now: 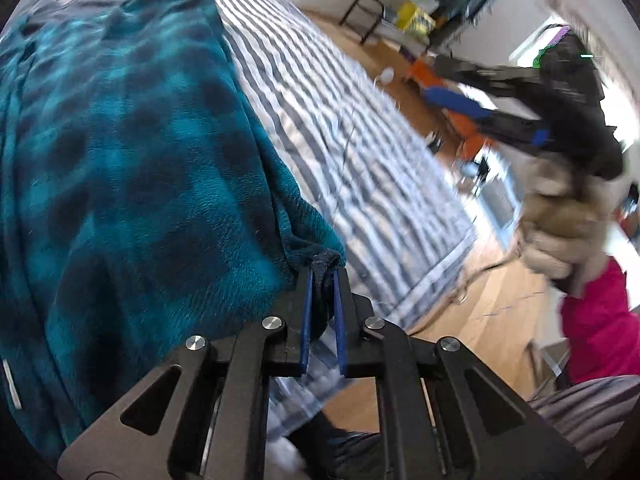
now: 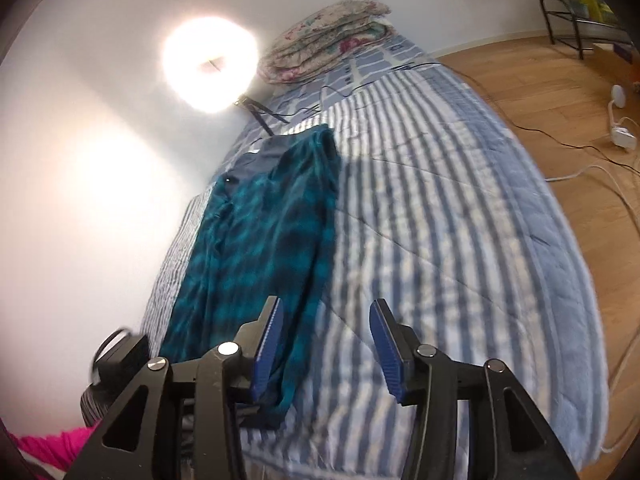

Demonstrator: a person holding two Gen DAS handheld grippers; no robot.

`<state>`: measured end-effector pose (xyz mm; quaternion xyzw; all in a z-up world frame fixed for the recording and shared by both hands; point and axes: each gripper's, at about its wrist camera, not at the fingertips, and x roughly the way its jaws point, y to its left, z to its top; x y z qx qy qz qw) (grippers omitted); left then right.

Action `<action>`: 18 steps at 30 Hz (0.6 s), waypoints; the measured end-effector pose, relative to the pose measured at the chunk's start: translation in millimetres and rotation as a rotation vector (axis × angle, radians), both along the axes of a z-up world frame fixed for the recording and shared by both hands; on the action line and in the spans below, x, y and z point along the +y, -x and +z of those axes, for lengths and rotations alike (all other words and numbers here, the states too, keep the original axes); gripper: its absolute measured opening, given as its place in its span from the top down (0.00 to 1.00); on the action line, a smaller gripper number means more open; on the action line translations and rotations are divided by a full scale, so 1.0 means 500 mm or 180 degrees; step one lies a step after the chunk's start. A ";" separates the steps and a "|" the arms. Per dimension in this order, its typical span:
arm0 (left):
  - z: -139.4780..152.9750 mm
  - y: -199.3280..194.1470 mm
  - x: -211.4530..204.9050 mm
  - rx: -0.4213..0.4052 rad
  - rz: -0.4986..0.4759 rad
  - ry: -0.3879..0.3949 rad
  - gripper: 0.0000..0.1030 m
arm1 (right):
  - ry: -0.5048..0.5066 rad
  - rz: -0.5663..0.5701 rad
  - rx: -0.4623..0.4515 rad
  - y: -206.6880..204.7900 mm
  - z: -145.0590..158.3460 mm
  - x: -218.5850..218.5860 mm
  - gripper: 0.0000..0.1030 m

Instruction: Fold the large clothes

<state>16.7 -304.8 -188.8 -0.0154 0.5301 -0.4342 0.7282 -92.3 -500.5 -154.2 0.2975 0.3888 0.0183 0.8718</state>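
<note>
**Spotter:** Blue pads first, nearest you; your left gripper (image 1: 322,276) has its two fingers pinched tight on the dark hem at a corner of the teal checked garment (image 1: 132,168); the fleece bunches up just above the fingertips.

**Operator:** And my right one?

**Spotter:** Your right gripper (image 2: 326,340) stands with its jaws apart; nothing sits between the pads; through the gap you see only the striped bedcover (image 2: 440,220); its left finger sits in front of the garment's near edge, though you cannot tell from this view whether it touches the cloth.

**Operator:** Where does the garment lie?

**Spotter:** Spread lengthwise on the bedcover, towards the wall side of the bed; from your right wrist view it runs away from you, its plain navy part (image 2: 260,156) at the far end; the open stripes lie to its right.

**Operator:** Anything else close by?

**Spotter:** In the left wrist view your right hand (image 1: 560,224) grips the right tool's handle off to the right, blurred, with a pink sleeve (image 1: 600,320) below it.

**Operator:** And further off?

**Spotter:** Beyond the garment, a folded floral quilt (image 2: 328,40) rests at the bed's far end; a bright round lamp (image 2: 210,64) glares against the white wall; wooden floor (image 2: 560,92) runs along the right, with white cables and a black rack (image 2: 568,20) in the far corner.
</note>
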 end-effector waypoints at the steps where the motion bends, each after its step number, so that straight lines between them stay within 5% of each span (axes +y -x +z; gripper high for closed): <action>1: 0.007 -0.001 0.011 0.0037 0.0051 0.0069 0.93 | -0.0048 0.0026 0.0008 -0.020 -0.005 0.002 0.50; 7: 0.035 0.001 0.035 0.0070 0.0138 0.0283 0.93 | -0.0488 0.0067 0.0080 -0.173 -0.056 0.001 0.35; 18: 0.045 -0.010 0.071 0.0207 0.0174 0.0512 0.93 | -0.0559 -0.0043 0.0472 -0.393 -0.160 0.006 0.38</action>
